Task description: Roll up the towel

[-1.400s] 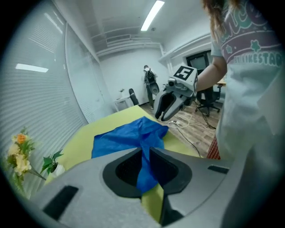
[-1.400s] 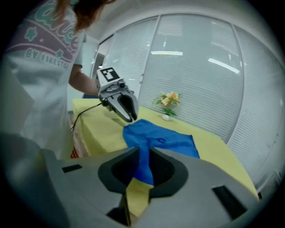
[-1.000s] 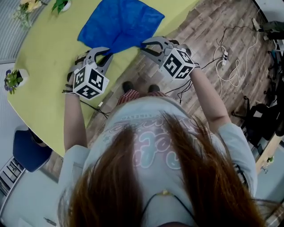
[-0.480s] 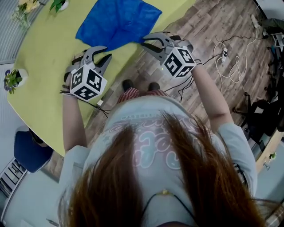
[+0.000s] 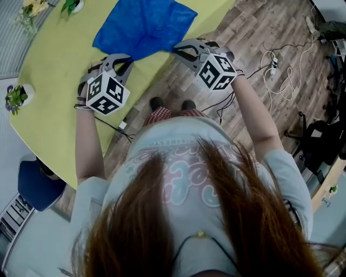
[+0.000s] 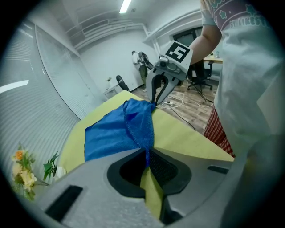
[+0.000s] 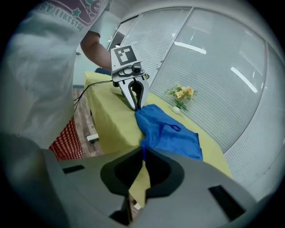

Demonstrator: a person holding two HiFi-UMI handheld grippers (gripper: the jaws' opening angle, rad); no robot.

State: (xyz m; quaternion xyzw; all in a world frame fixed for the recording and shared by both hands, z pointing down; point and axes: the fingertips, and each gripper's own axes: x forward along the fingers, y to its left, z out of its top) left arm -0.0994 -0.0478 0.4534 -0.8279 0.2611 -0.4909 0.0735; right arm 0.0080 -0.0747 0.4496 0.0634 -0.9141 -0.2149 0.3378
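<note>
Closing just now, left hand-held gripper (image 5: pixel 124 58) and right hand-held gripper (image 5: pixel 177 50) pinch the towel's (image 5: pixel 143 24) near edge; flowers (image 7: pixel 181 94) stand well apart.

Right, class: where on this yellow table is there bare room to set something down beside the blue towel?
Free: the bare stretch of yellow table between the blue towel and the potted plant at the left rim. Crowded: the far corner, where the flowers stand, and the near edge under the towel.
</note>
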